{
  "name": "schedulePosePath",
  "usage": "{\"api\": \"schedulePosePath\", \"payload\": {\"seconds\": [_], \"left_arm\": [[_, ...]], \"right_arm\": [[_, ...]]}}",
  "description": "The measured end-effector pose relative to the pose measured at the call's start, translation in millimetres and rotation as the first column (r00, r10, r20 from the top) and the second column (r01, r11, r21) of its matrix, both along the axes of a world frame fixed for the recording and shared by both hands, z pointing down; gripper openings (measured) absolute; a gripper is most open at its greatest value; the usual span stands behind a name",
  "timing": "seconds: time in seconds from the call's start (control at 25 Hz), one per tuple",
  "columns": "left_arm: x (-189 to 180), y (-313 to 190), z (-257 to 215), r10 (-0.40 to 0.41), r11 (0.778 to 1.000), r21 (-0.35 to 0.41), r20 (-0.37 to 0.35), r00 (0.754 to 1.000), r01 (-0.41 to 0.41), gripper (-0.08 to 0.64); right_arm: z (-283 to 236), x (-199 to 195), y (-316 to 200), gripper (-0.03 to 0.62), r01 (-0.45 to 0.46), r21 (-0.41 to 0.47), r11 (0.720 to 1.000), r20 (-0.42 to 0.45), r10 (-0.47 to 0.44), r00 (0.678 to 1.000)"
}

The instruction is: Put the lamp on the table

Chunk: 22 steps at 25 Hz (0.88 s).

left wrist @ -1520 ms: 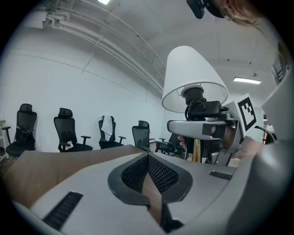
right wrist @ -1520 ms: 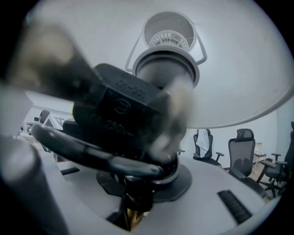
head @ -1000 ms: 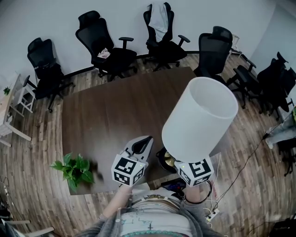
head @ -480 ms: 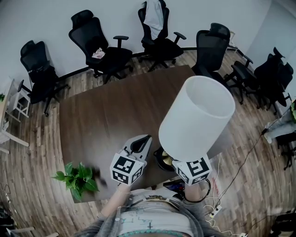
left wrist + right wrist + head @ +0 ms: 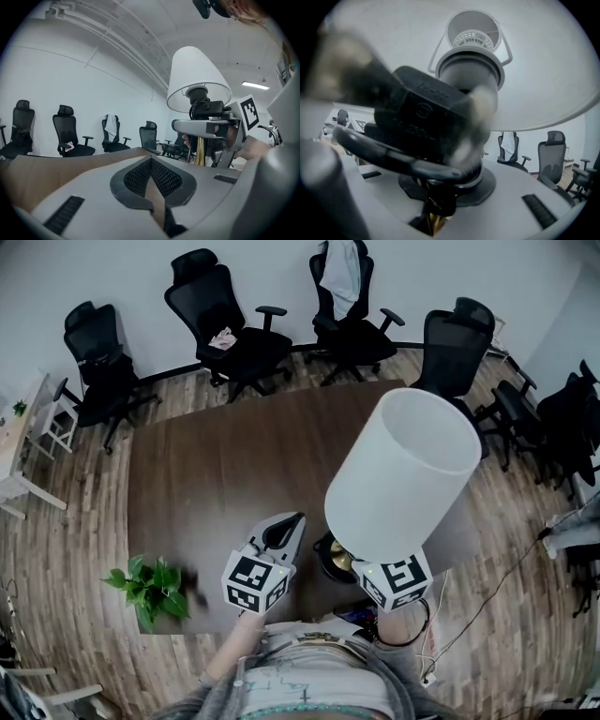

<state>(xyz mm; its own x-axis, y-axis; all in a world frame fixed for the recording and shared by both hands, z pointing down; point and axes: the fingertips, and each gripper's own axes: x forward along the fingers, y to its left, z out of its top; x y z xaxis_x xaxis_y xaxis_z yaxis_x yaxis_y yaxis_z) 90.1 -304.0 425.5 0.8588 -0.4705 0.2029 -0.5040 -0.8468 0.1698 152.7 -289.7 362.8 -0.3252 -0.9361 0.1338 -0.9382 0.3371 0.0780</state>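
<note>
Head view: the right gripper (image 5: 394, 579) holds the lamp (image 5: 403, 474) over the near edge of the table (image 5: 216, 465), with the left gripper (image 5: 289, 531) just beside it. Left gripper view: jaws together, empty. Right gripper view: jaws partly open, clamped on the lamp's brass stem.

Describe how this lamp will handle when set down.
The lamp probably feels top-heavy: its wide shade dwarfs the thin brass stem. It may tip if nudged, since the base looks small. The right gripper grips the smooth stem, which might slip.

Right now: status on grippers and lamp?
Right gripper shut on lamp stem. Left gripper shut, empty. Lamp upright over table, near edge. Plant off left, clear.
</note>
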Motion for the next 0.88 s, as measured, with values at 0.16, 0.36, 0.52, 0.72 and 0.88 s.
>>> {"api": "schedulePosePath", "payload": {"seconds": [0.16, 0.36, 0.52, 0.72, 0.88], "left_arm": [[15, 0, -6, -0.041, 0.999, 0.007, -0.013, 0.999, 0.041, 0.011], [28, -4, -7, -0.085, 0.996, 0.027, -0.009, 0.996, 0.085, 0.011], [28, -8, -2, -0.12, 0.993, 0.005, -0.019, 0.993, 0.121, 0.011], [30, -12, 0, -0.148, 0.989, -0.001, -0.006, 0.989, 0.148, 0.011], [29, -11, 1, -0.162, 0.987, 0.005, 0.009, 0.987, 0.162, 0.011]], "right_arm": [[-4, 18, -3, 0.091, 0.036, 0.002, 0.999, -0.016, -0.036, 0.999], [-4, 40, -9, 0.091, 0.055, 0.002, 0.998, -0.018, -0.055, 0.998], [3, 50, -12, 0.091, 0.062, -0.005, 0.998, -0.006, -0.062, 0.998], [4, 55, -19, 0.091, 0.091, -0.003, 0.996, -0.005, -0.091, 0.996], [8, 56, -21, 0.091, 0.097, -0.007, 0.995, 0.001, -0.097, 0.995]]}}
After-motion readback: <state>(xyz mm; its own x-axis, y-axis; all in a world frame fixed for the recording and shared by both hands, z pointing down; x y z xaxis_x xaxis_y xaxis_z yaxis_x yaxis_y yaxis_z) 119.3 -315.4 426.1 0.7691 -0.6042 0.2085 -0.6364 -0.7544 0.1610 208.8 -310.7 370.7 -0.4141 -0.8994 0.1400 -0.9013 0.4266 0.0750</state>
